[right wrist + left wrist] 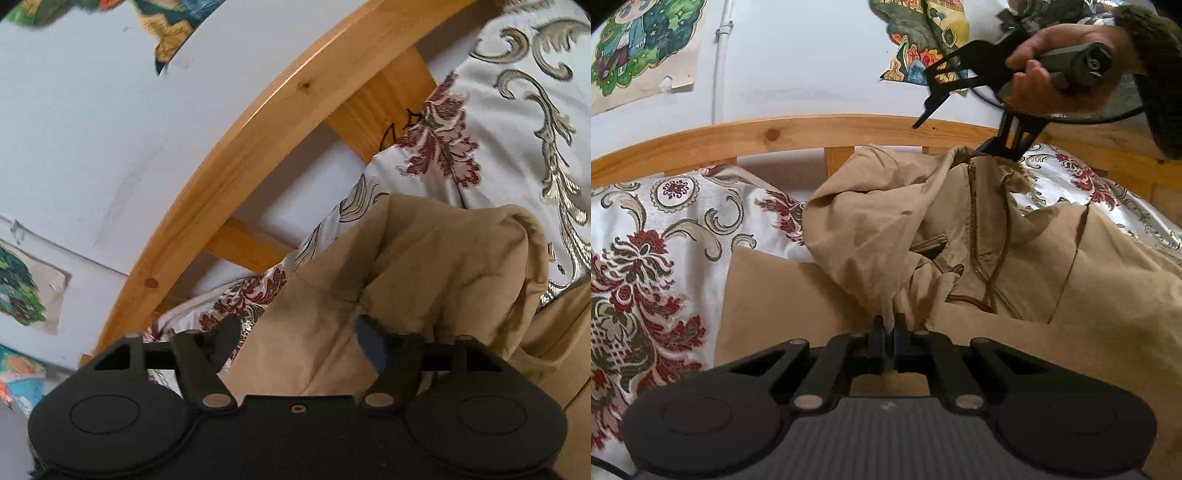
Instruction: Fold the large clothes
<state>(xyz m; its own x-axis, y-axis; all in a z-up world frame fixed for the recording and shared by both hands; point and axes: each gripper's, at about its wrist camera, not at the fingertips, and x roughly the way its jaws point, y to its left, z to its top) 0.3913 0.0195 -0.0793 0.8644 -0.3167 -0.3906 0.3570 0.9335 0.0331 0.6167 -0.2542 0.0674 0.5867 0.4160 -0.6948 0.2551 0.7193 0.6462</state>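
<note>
On a bed spread with a floral bedcover [646, 229], a tan jacket [886, 229] is lying crumpled against the wooden bed rail [775, 134]. At left, the left gripper [889, 325] is pinching a fold of the jacket between fully closed jaws. At right, a hand [1060, 70] is holding the right gripper [295, 336], jaws spread wide, straddling the jacket's far edge without pressing it.

One tan jacket [960, 236]; one floral bedspread [665, 229]; one wooden bed rail [775, 134]; two tools, left tool [889, 328], right tool [960, 129]; two drawings, at ten o'clock [639, 40] and one o'clock [923, 44].
</note>
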